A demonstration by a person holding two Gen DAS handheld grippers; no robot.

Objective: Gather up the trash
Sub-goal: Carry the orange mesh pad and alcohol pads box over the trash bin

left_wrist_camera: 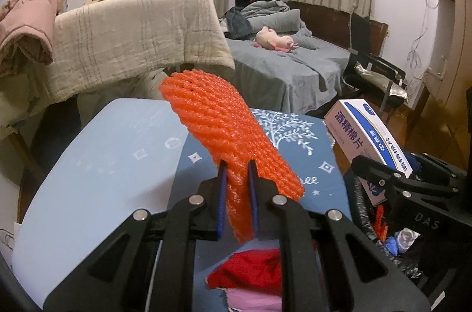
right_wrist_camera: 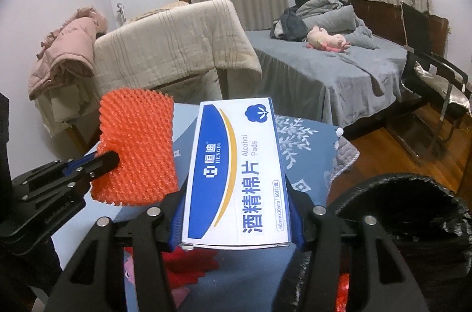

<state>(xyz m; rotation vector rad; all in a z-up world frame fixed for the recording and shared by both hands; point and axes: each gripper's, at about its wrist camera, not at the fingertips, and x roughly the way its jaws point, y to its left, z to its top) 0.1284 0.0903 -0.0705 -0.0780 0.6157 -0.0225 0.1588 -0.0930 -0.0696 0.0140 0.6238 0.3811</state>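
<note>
Beyond both grippers, across the room: bed (right_wrist_camera: 339, 70) with grey cover, rumpled grey bedding heaped at its head, pink plush toy (right_wrist_camera: 326, 42) lying on top. Left of the bed, beige quilt (right_wrist_camera: 174, 43) draped over a frame, pink jacket (right_wrist_camera: 63, 46) slung beside it. Black chair (right_wrist_camera: 436, 87) at the bed's far right, on wood floor. Directly under the grippers, blue tablecloth (left_wrist_camera: 112, 164) with white tree print, a red fabric item (left_wrist_camera: 250, 270) lying on it close below the left gripper's fingers. Below and right of the right gripper, black trash bag (right_wrist_camera: 413, 211) with mouth open, rim crumpled; its inside is too dark to make out from that view. Right gripper (right_wrist_camera: 236, 220): jaws about half apart, blue pads pressed on the two long sides of a white-and-blue alcohol pads box (right_wrist_camera: 236, 173), box lifted off the cloth, its far end pointing away from the camera. Left gripper (left_wrist_camera: 237, 188): jaws almost fully closed, pinching an orange foam net sleeve (left_wrist_camera: 224, 129) by its lower edge; the sleeve stands up and forward past the fingertips, clear of the table. Seen from the right wrist, sleeve and box are side by side, sleeve to the left, edges near, contact unclear
</note>
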